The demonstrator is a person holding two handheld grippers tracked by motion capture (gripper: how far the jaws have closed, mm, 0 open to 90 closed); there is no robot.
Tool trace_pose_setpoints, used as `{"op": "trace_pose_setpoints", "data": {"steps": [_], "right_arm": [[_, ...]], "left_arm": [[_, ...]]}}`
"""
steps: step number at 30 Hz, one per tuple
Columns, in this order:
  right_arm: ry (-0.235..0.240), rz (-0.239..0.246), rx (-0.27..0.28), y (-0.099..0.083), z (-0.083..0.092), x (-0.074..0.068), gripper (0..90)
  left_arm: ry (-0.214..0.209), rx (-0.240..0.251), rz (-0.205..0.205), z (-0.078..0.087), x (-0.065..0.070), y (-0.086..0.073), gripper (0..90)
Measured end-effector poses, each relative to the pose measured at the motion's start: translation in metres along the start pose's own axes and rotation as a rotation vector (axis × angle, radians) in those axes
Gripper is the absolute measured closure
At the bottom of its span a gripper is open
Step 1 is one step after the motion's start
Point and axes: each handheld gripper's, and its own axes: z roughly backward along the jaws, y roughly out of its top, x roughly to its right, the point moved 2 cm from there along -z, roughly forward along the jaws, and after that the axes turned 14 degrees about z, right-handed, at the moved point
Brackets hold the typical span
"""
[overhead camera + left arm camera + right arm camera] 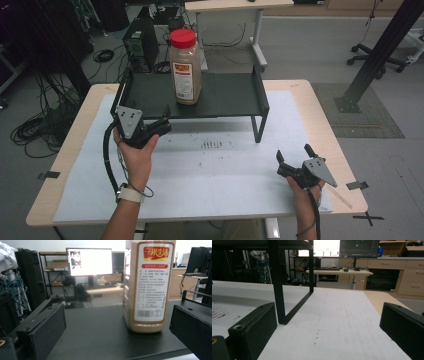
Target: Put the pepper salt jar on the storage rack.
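Tall clear plastic jar (185,67) w/ red screw lid, filled w/ tan-brown powder, standing upright on flat black shelf (225,95), left of centre. Squarish shoulders, rounded corners; white label w/ red-yellow header, small print and barcode facing left gripper view (150,285).

Shelf: matte dark top, thin black metal frame w/ raised side rails, standing on far half of worktop (310,107). Right leg a squared loop of flat bar, footed on the mat, close up in right gripper view (287,305).

Worktop: pale wood edge, rounded corners, covered by white-grey mat (225,170), scuffed, w/ dark specks near middle.

Left gripper (159,126) held in left hand (135,150) at shelf's front left corner, pointing toward jar; grey three-cornered plate on top, black cable looping down past wrist. Jaws spread wide, empty; blocky black pads, grainy face. Jar ahead between them, nearer the right pad in left gripper view, not touched.

Right gripper (294,156) held in right hand (300,187) near worktop's front right, low over mat, well apart from shelf and jar. Jaws spread wide, nothing between but bare mat.

Beyond worktop: grey floor, cable bundles, desk w/ lit monitors.
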Motion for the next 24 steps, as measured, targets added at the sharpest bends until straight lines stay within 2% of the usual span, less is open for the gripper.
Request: {"op": "trace_pose_setpoints", "data": {"steps": [5, 15, 19, 24], "right_arm": [[0.002, 0.002, -0.001, 0.000, 0.000, 0.000, 1.3], [0.001, 0.001, -0.001, 0.000, 0.000, 0.000, 1.3], [0.001, 0.004, -0.001, 0.000, 0.000, 0.000, 1.3], [0.001, 0.005, 0.000, 0.000, 0.000, 0.000, 1.3]], "left_arm": [[0.006, 0.012, 0.005, 0.006, -0.007, -0.003, 1.0], [0.021, 0.033, 0.008, 0.020, -0.032, -0.017, 1.0], [0.045, 0.040, -0.017, 0.028, -0.047, -0.028, 1.0], [0.058, 0.045, -0.022, 0.034, -0.057, -0.036, 1.0]]}}
